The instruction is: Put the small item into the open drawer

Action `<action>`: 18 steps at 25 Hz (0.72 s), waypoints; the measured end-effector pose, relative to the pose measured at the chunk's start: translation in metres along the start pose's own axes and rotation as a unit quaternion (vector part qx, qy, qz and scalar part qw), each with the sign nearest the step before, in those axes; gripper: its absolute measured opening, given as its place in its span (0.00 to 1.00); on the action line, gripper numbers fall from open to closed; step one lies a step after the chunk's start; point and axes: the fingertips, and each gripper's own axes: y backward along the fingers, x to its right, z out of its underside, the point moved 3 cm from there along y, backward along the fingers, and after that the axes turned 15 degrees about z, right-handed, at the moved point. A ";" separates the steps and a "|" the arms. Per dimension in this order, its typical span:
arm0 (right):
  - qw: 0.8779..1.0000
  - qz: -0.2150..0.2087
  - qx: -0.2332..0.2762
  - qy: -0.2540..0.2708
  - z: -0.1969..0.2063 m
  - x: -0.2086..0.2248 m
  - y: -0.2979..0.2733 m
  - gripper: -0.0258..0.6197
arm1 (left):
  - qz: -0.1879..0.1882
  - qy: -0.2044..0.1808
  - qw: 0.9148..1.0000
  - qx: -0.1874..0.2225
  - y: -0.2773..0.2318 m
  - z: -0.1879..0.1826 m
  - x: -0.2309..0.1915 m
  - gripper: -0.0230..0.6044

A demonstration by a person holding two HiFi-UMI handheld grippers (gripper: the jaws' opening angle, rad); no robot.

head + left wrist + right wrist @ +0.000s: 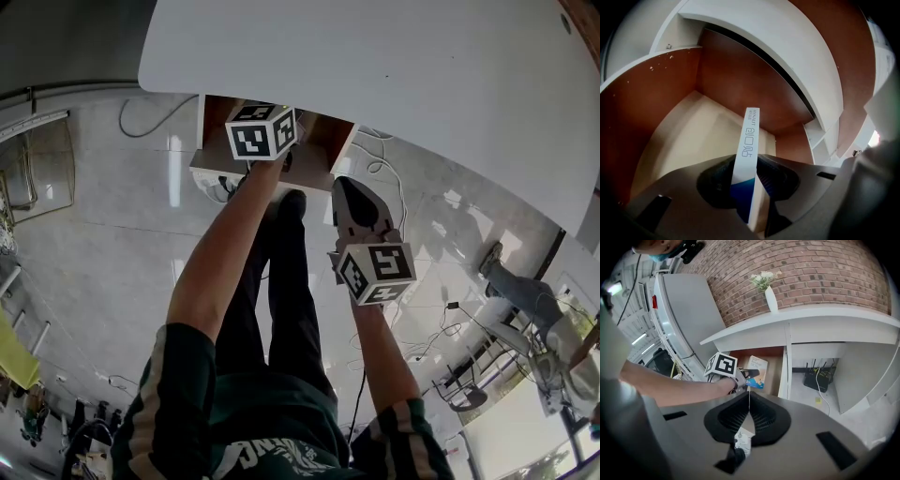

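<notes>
Past your left gripper's (750, 187) box (747, 150), bare drawer floor (689, 136); brown walls (651, 108) left and behind, white desktop (787, 51) overhead.

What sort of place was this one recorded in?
Probably an indoor office or studio room. A brick wall stands behind a white desk that carries a vase of flowers, and a router with cables sits in the bay under the desk.
</notes>
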 end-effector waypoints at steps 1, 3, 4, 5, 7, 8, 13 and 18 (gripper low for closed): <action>1.000 -0.001 -0.001 0.000 0.001 -0.001 0.001 0.08 | -0.002 0.004 1.000 0.002 0.001 -0.001 -0.002 0.22; 1.000 -0.003 -0.002 -0.001 0.002 -0.003 0.003 0.08 | -0.007 0.004 1.000 0.000 0.003 -0.002 -0.005 0.25; 1.000 -0.003 -0.003 -0.001 0.002 -0.003 0.004 0.08 | -0.010 0.002 1.000 -0.002 0.004 -0.003 -0.006 0.26; 1.000 -0.004 -0.003 -0.002 0.003 -0.003 0.004 0.08 | -0.014 0.000 1.000 -0.004 0.004 -0.003 -0.008 0.27; 1.000 -0.005 -0.004 -0.003 0.005 -0.004 0.004 0.08 | -0.026 -0.003 1.000 -0.008 0.005 -0.003 -0.013 0.32; 1.000 -0.006 -0.004 -0.003 0.006 -0.005 0.004 0.08 | -0.034 -0.002 0.999 -0.010 0.006 -0.002 -0.016 0.36; 1.000 -0.012 -0.002 -0.002 0.006 -0.009 0.006 0.08 | -0.068 0.003 0.996 -0.051 0.008 0.012 -0.029 0.48; 1.000 -0.012 0.000 -0.006 0.005 -0.007 0.010 0.08 | -0.073 0.000 0.996 -0.041 0.011 0.005 -0.025 0.51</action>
